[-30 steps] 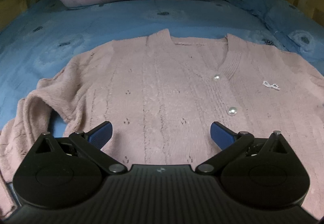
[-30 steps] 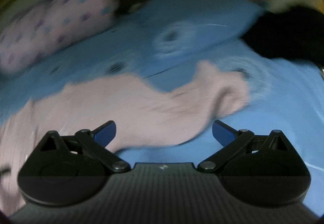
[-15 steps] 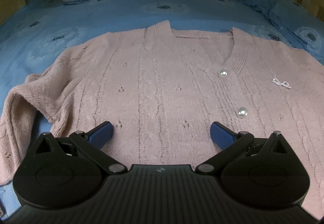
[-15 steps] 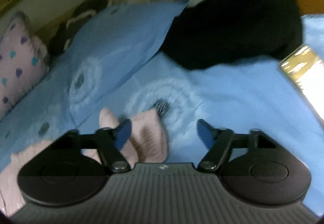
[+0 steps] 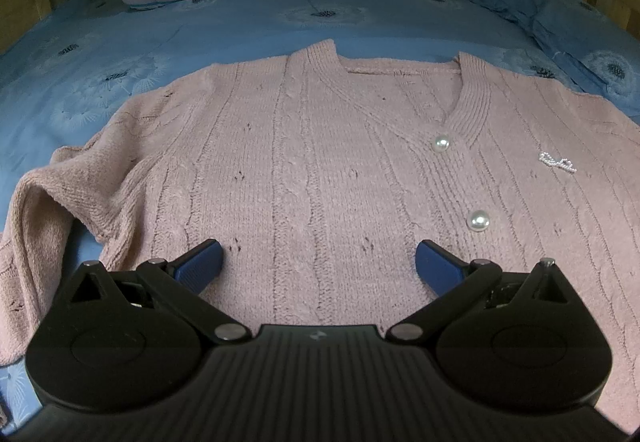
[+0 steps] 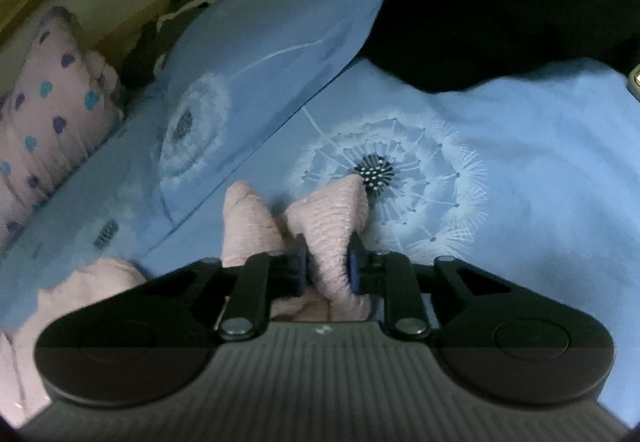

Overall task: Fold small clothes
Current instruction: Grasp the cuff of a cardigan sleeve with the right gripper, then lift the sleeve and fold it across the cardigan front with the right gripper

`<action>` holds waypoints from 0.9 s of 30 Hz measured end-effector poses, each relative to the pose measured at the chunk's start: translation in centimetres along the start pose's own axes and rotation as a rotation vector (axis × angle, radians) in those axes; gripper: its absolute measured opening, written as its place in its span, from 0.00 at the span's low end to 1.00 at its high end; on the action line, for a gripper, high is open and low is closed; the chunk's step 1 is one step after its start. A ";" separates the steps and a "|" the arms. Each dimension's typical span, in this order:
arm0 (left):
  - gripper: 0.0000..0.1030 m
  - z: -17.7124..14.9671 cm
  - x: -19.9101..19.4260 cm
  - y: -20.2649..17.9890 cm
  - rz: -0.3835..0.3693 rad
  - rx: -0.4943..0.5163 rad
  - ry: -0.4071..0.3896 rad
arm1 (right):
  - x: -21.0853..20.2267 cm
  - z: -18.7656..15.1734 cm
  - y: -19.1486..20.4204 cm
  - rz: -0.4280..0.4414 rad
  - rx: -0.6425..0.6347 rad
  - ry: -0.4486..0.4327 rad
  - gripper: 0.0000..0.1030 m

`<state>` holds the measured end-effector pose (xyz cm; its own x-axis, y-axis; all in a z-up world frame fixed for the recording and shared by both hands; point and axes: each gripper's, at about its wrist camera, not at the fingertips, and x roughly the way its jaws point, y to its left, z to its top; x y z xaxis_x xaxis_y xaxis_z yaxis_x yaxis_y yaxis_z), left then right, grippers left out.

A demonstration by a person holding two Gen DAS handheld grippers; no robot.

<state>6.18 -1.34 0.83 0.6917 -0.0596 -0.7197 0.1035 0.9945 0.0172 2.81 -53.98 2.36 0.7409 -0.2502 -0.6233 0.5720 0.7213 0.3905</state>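
Gripping sleeve cuff point(image 6: 338, 226): right gripper point(image 6: 327, 269) clamped on it, likely to fold it inward | left gripper point(image 5: 318, 264) jaws apart, hovering over cardigan point(image 5: 320, 170) front | cardigan spread flat on bed sheet point(image 5: 248, 26), buttons up.

A pale pink cable-knit cardigan point(image 5: 312, 178) with a ribbed V-neck lies front up and spread flat on the blue dandelion-print bed sheet point(image 5: 200, 26). It has two pearl buttons and a small beaded emblem. One sleeve is bent back beside the body; the other sleeve's ribbed cuff point(image 6: 336, 218) is pinched and lifted.
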 end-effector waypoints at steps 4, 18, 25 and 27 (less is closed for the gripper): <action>1.00 0.0 0.0 0.0 0.000 -0.001 0.000 | -1.6 1.2 -0.5 -0.055 -0.002 -0.070 0.19; 1.00 0.2 -0.2 0.3 -0.004 -0.018 0.008 | -6.8 4.9 -4.5 -0.259 0.010 -0.205 0.18; 1.00 0.3 -0.4 0.2 0.004 -0.014 0.017 | -8.8 4.9 -4.0 -0.253 -0.022 -0.224 0.18; 1.00 0.3 -0.4 0.3 0.005 -0.016 0.022 | -8.9 4.3 -3.2 -0.244 -0.061 -0.202 0.18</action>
<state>6.12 -1.06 1.35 0.6766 -0.0530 -0.7345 0.0888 0.9960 0.0100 -4.11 -56.81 9.61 0.6425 -0.5395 -0.5441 0.7242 0.6597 0.2010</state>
